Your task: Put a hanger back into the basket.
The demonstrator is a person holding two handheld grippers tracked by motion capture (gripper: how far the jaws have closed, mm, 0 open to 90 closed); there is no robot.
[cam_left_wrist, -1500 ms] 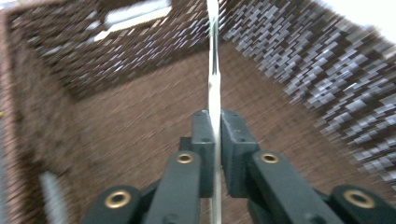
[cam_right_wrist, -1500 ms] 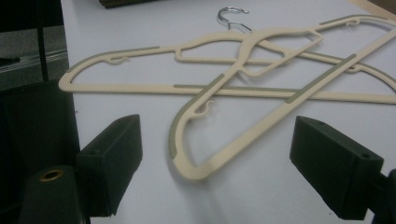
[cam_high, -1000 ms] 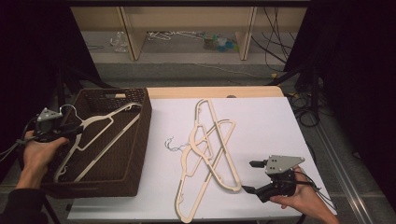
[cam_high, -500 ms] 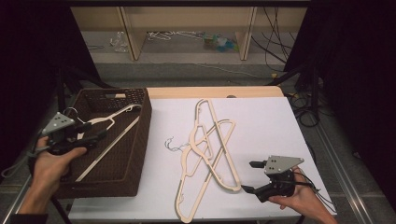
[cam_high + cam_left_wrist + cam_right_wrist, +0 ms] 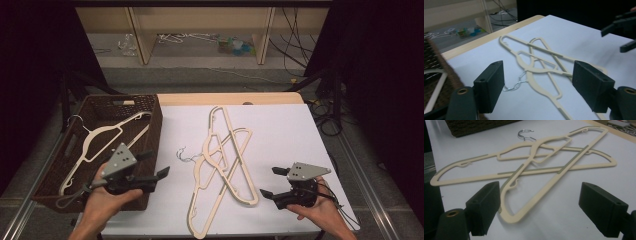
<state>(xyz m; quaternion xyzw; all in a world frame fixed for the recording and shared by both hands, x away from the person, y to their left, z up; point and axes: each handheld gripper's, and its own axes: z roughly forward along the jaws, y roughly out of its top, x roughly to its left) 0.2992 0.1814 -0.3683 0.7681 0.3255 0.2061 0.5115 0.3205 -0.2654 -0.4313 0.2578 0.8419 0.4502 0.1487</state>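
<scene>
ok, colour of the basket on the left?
Dark brown woven wicker basket, with one cream hanger inside. Shows best in the high view.

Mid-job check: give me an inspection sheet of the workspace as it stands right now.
Surface: white sheet over a wooden table.
Job's things: one cream hanger lies in the brown wicker basket; crossed cream hangers lie piled on the sheet.
Clutter: nothing seen on the sheet.
Grippers: left gripper open, nothing between its jaws, which have just been opening; right gripper open, nothing between its jaws.
Cables: black cables hang beyond the table's right edge.
Surroundings: wooden shelf behind, oddments on the floor.
</scene>
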